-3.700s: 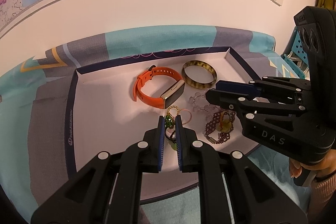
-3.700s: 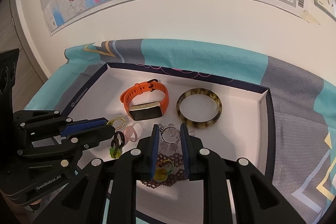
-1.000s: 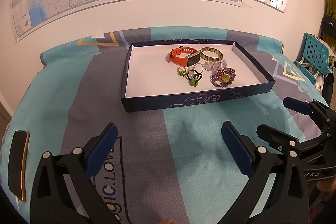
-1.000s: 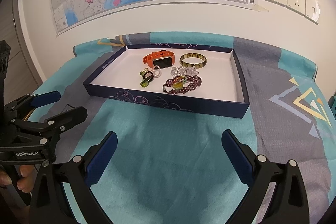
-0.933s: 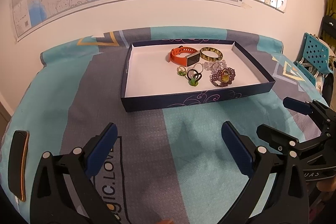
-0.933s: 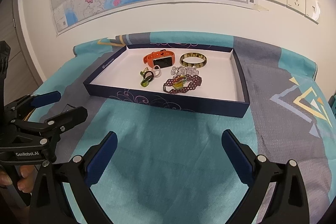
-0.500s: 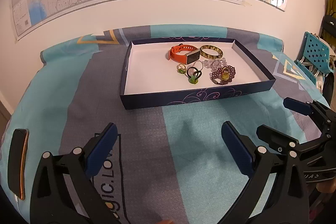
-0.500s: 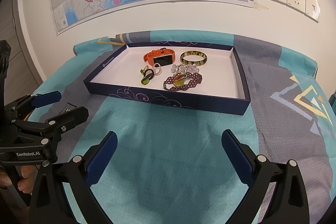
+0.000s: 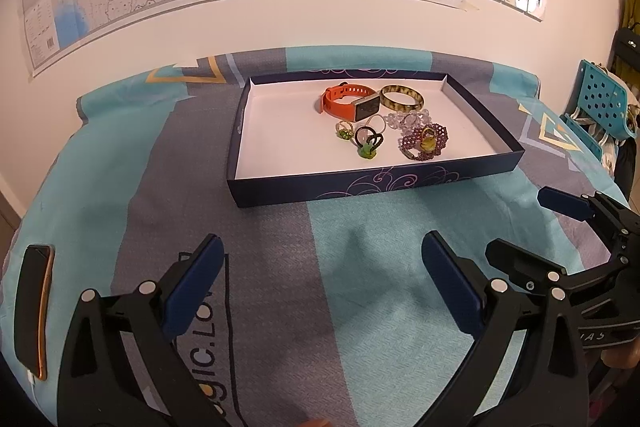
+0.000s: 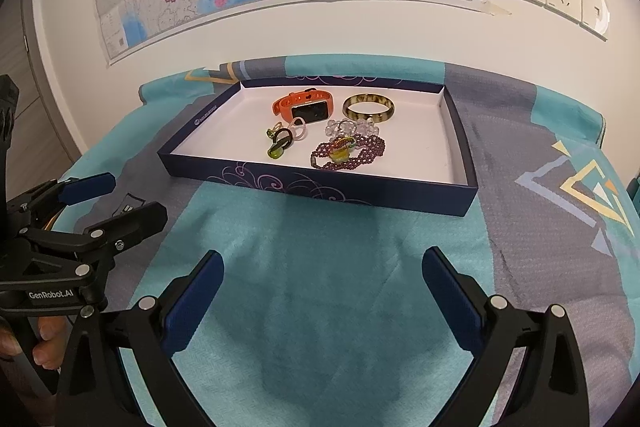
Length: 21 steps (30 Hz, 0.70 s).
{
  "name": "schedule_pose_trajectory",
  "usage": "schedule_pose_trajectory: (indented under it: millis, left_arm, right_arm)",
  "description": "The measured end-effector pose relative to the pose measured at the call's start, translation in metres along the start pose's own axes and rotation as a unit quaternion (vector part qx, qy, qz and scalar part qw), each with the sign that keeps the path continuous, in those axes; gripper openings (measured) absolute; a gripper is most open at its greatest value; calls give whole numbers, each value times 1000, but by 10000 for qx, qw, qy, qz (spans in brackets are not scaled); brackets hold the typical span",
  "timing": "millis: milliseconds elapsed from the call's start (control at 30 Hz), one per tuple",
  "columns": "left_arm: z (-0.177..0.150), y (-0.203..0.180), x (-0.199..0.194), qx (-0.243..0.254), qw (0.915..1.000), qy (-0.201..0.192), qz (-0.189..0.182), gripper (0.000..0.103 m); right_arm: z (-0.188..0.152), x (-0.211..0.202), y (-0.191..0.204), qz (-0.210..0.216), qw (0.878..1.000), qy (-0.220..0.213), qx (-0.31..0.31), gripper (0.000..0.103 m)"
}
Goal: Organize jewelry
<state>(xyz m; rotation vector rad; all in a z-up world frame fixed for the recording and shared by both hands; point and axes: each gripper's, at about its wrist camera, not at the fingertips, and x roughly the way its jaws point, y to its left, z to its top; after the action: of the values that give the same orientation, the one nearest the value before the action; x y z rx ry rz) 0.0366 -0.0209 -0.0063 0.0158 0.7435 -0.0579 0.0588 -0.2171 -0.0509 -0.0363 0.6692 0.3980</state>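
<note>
Navy cardboard, white-lined: the tray (image 9: 372,183) sits ahead of you on the teal-and-grey cloth (image 10: 328,267), its long side running across your view. Every piece lies inside it: orange watch (image 9: 348,101) and mottled bangle (image 9: 401,97) toward the back wall, rings (image 9: 366,141) and purple bead bracelet (image 9: 424,143) nearer you. Your left gripper (image 9: 320,275) and right gripper (image 10: 322,281) both hover short of the tray's near wall, jaws spread wide, holding nothing. The jewelry clusters right of the tray's centre, so your right gripper probably has the shorter reach forward.
</note>
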Motion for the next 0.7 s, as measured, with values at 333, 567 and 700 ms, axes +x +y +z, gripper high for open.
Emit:
schedule_pose_trajectory:
  millis: [333, 567, 700]
  left_arm:
    - [0, 1, 0, -15, 10000, 9, 2, 98]
    - [0, 1, 0, -24, 10000, 14, -5, 98]
    - [0, 1, 1, -25, 10000, 28, -7, 98]
  right_arm:
    - [0, 1, 0, 0, 10000, 11, 2, 96]
    - [0, 2, -1, 16, 10000, 22, 11, 96]
    - [0, 2, -1, 9, 10000, 26, 10, 96]
